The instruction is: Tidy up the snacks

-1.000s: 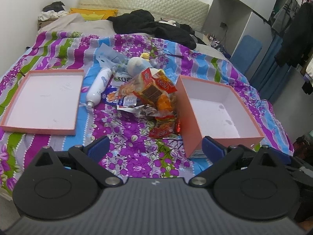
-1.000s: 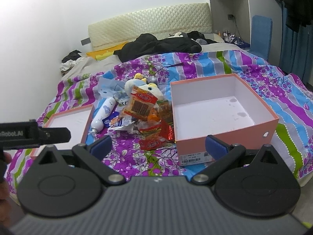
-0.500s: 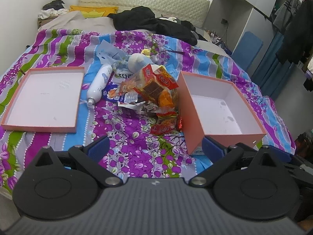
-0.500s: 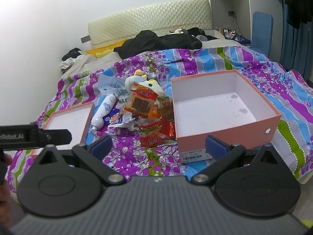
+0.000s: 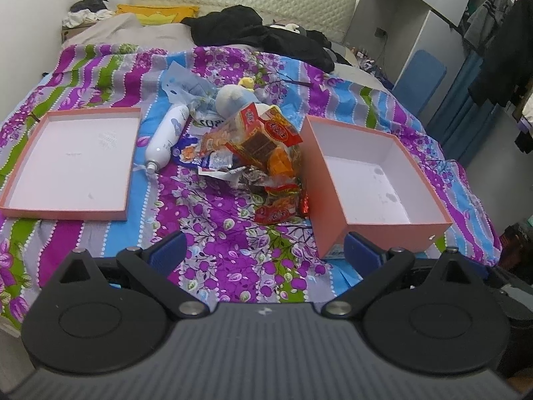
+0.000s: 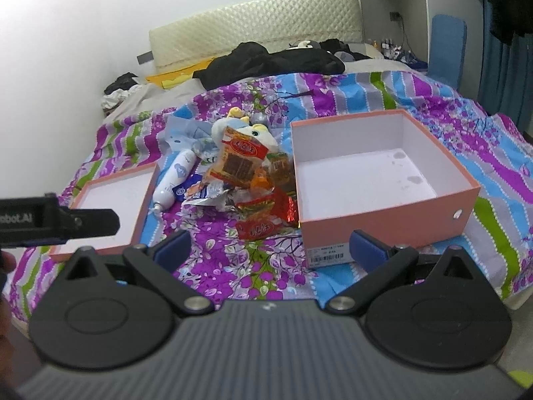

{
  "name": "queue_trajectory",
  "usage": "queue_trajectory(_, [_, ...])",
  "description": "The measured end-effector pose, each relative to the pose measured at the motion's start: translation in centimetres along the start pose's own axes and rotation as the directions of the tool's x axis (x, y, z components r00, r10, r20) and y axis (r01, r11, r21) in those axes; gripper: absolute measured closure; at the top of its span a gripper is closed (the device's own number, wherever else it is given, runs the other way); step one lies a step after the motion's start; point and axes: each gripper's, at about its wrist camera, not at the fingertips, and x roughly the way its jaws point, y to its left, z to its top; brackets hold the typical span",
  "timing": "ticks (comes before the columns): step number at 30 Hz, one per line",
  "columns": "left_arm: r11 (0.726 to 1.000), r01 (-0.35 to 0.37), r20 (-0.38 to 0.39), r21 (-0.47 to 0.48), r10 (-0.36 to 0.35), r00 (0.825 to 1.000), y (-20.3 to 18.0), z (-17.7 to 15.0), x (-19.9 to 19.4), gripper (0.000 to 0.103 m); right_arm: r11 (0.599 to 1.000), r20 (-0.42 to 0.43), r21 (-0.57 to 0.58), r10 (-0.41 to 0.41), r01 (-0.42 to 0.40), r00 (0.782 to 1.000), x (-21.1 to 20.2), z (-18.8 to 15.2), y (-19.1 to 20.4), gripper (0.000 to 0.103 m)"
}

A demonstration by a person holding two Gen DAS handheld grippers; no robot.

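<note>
A pile of snack packets (image 5: 263, 160) lies on the bed between a shallow pink box lid (image 5: 71, 163) on the left and a deep pink box (image 5: 366, 180) on the right, whose white inside holds nothing. The pile (image 6: 253, 186) and box (image 6: 373, 180) also show in the right wrist view. A red wrapper (image 6: 256, 228) lies nearest me. My left gripper (image 5: 263, 253) is open and empty, short of the pile. My right gripper (image 6: 269, 246) is open and empty too. The left gripper's body (image 6: 56, 223) shows at the left of the right wrist view.
A white bottle (image 5: 165, 138), a plush toy (image 5: 235, 96) and blue-white wrapping (image 5: 186, 86) lie behind the pile. Black clothes (image 5: 260, 36) lie near the headboard. The floral bedspread (image 5: 216, 233) is bare in front. A blue chair (image 5: 419, 80) and hanging clothes stand at the right.
Both grippers have moved a little forward toward the bed; the pile and boxes look slightly larger. Nothing on the bed moved. Both stay open.
</note>
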Motion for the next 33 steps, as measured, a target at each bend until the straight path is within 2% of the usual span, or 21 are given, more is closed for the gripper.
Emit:
queue_trajectory(6, [1.000,0.020,-0.039,0.011,-0.019,0.999,0.6,-0.4,1.8,0.001,1.000,-0.019,0.003,0.016,-0.016,1.000,1.0,-1.2,-0.3,0.001])
queue_trajectory(8, [1.000,0.016,-0.053,0.026,-0.015,0.999,0.7,-0.5,2.5,0.001,1.000,-0.035,0.015,0.013,-0.012,0.999,1.6,-1.5,-0.5,0.008])
queue_trajectory(12, [0.998,0.016,-0.071,0.062,-0.011,0.997,1.1,-0.8,4.1,0.001,0.996,-0.047,0.065,0.060,-0.057,0.997,2.5,-2.1,-1.1,0.010])
queue_trajectory(13, [0.997,0.010,-0.076,0.074,-0.004,0.997,1.1,-0.9,4.6,0.001,0.996,-0.041,0.067,0.064,-0.061,0.997,2.6,-2.2,-1.1,0.014])
queue_trajectory(15, [0.995,-0.011,-0.069,0.095,0.018,0.997,1.2,-0.8,5.5,0.001,0.998,-0.019,0.061,0.024,-0.023,1.000,3.0,-2.6,-0.8,0.015])
queue_trajectory(16, [0.995,-0.013,-0.068,0.104,0.020,0.997,1.2,-0.7,5.9,0.001,0.999,-0.009,0.052,0.014,-0.013,1.000,3.2,-2.8,-0.7,0.018])
queue_trajectory(19, [0.991,-0.034,-0.084,0.132,0.045,0.995,1.4,-0.3,7.4,0.001,1.000,0.031,-0.021,-0.016,0.017,0.999,3.6,-3.3,0.0,0.036])
queue_trajectory(23, [0.986,-0.051,-0.100,0.161,0.067,0.993,2.0,0.1,9.4,0.002,0.995,0.066,-0.094,-0.037,0.043,0.997,4.5,-3.7,1.0,0.046])
queue_trajectory(28, [0.990,-0.062,-0.123,0.126,0.078,0.989,3.7,0.6,12.2,0.003,0.987,0.085,-0.157,-0.031,0.044,0.996,6.0,-4.3,1.9,0.047])
queue_trajectory(33, [0.999,-0.027,-0.165,-0.017,0.024,0.986,6.7,1.5,16.0,0.003,0.946,0.171,-0.315,-0.022,0.076,0.985,7.9,-4.9,4.3,0.047])
